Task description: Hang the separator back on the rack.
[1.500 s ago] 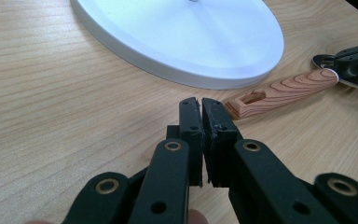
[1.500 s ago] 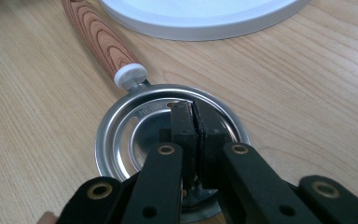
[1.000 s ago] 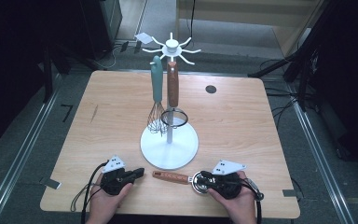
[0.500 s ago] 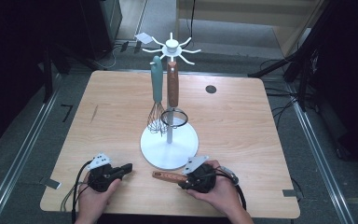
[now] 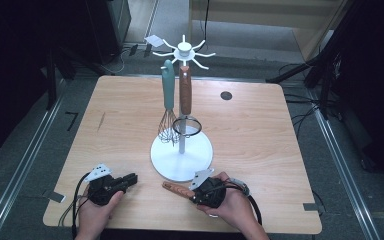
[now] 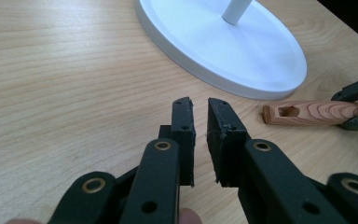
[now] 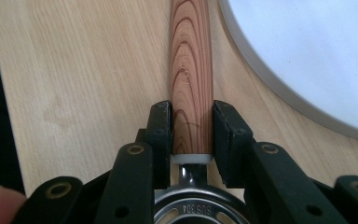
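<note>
**Two hand-held grippers low at the near edge, one clamped on a wooden handle**

Both of your forearms come in over the near edge of the table (image 5: 260, 130), hands resting low on the wood. Your right hand-held gripper (image 5: 196, 192) lies nearly level and points to the left along the edge; its jaws have just been closing and now press on both sides of the wooden-handled utensil (image 5: 176, 189), close to where the handle meets its metal neck. That utensil lies flat on the table just in front of the round white base of the utensil stand (image 5: 182, 156), near it but apart from it, handle end pointing towards your left hand.

Your left hand-held gripper (image 5: 130, 179) also sits low, aimed to the right at the free end of the handle. Its jaws have just been opening and stand a narrow slit apart with nothing between them.
</note>
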{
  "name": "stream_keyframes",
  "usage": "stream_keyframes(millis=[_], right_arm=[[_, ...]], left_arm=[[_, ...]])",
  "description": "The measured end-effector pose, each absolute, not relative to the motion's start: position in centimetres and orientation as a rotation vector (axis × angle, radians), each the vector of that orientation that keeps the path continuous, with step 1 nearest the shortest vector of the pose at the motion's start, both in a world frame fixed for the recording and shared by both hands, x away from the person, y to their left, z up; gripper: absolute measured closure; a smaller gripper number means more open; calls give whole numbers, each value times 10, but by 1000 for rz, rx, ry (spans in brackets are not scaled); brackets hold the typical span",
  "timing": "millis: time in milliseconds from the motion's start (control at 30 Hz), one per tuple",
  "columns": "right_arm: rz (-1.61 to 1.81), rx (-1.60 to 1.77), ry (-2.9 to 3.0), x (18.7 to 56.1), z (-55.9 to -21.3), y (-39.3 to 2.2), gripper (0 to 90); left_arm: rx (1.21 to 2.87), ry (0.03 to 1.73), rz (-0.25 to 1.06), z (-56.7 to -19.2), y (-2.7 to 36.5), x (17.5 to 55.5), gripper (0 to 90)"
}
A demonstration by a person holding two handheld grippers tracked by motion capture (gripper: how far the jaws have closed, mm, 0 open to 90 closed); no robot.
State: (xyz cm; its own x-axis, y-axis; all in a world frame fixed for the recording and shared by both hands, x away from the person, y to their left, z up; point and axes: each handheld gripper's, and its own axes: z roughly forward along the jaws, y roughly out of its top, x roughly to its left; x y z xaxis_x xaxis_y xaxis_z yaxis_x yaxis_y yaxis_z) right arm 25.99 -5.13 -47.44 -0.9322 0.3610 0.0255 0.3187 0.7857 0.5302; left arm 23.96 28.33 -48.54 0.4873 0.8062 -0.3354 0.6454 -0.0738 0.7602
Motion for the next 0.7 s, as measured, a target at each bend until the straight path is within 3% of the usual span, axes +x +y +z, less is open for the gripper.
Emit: stream_keyframes(millis=[367,500,700], right_arm=[[817,509,2903,253,-468,-65,719],[658,470,2953,251,-467,-54,631],[393,478,3027,257,-462,-34,603]], left_arm=[[1773,1253,203,-489,289,245,766],[1760,1257,202,-488,290,246,765],[1768,1244,214,-486,291,244,766]])
